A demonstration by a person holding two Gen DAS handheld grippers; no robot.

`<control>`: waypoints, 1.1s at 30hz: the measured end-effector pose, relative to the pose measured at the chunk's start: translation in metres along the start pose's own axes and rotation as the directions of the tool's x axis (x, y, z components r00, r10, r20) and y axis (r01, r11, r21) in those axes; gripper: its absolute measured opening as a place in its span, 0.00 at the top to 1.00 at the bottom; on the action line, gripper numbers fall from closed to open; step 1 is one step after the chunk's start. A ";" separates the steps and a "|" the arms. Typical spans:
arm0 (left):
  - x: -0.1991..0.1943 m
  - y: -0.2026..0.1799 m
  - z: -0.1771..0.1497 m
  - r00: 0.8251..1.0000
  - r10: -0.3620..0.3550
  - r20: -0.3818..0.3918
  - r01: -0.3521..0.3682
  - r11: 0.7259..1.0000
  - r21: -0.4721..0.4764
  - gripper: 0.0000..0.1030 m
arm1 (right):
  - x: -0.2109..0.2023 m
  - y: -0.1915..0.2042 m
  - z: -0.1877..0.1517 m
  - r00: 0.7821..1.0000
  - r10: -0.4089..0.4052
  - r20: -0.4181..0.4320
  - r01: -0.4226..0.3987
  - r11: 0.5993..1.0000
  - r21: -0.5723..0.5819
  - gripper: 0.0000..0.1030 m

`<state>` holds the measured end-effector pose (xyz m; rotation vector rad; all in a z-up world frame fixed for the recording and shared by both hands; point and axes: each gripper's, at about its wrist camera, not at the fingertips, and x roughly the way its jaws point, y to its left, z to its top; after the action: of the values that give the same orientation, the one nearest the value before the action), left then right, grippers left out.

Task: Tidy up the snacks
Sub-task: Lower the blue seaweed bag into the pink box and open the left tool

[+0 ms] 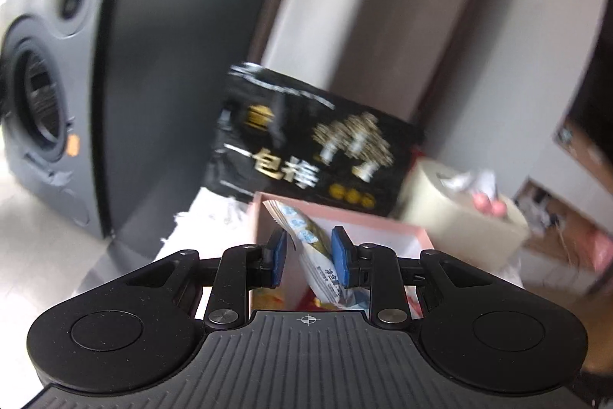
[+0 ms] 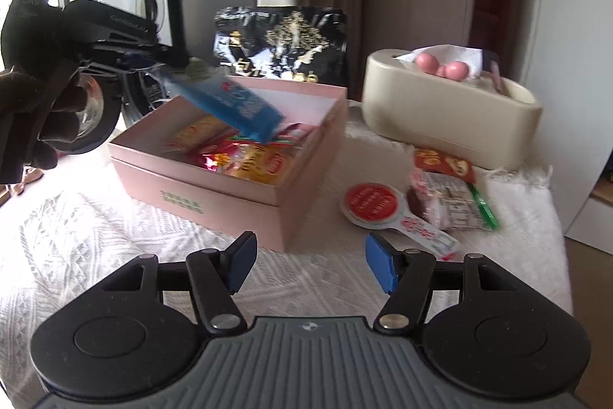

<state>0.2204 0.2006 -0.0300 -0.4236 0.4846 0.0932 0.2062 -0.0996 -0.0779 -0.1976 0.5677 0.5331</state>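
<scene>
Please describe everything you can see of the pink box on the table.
The pink box is rectangular, looks like cardboard, and stands open without a lid on the white textured cloth. Small green print marks its front wall. Inside lie red and yellow snack packets. A blue packet hangs tilted over it. A black bag stands behind it.

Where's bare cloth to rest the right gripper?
Free: white cloth left of and before the pink box, under the right gripper. Crowded: right of the box, loose snacks lie before the tissue holder.
</scene>
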 end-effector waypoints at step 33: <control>0.026 -0.069 -0.026 0.944 -0.083 -0.318 0.185 0.934 0.305 0.58 | 0.010 -0.031 -0.025 0.996 -0.030 -0.078 0.037 0.995 0.092 0.37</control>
<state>0.2448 0.1266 -0.0367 -0.1366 0.7567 -0.1901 0.2184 -0.1297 -0.1029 -0.1394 0.6617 0.4668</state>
